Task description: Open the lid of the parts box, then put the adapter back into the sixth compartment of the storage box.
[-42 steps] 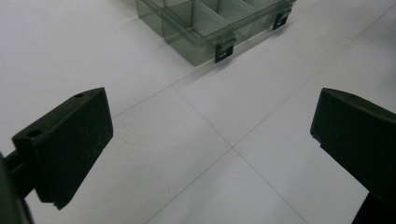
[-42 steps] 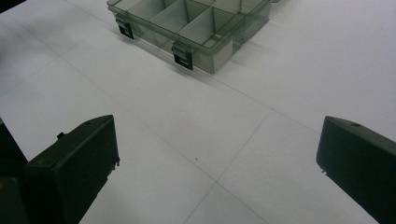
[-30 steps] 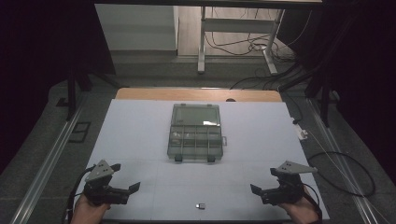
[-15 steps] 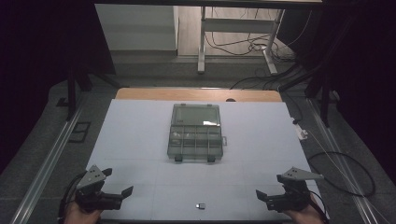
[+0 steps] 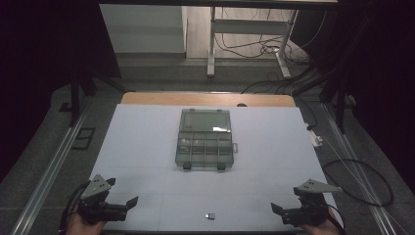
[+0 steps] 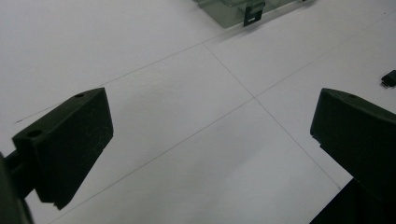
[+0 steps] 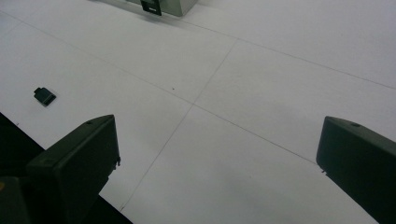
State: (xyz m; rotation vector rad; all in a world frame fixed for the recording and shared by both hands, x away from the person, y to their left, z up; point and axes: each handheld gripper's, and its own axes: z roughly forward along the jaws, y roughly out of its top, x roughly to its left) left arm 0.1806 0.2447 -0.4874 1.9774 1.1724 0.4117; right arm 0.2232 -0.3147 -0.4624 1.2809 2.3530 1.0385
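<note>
Both drawn back to worktop's point(image 5: 147, 147) near edge: left tool point(image 5: 128, 204) and right tool point(image 5: 276, 209) released, empty. Small black rectangular clip point(image 5: 211, 215) and clear plastic compartment box point(image 5: 204, 139) untouched; grasp not begun.

High view overhead facing forward; both gripper views low, close, sharing the table point(image 5: 147, 142).

Bare table point(image 5: 147, 147) lies all around the compartment box point(image 5: 204, 139); near of it, just a small black part point(image 5: 210, 215) interrupts
</note>
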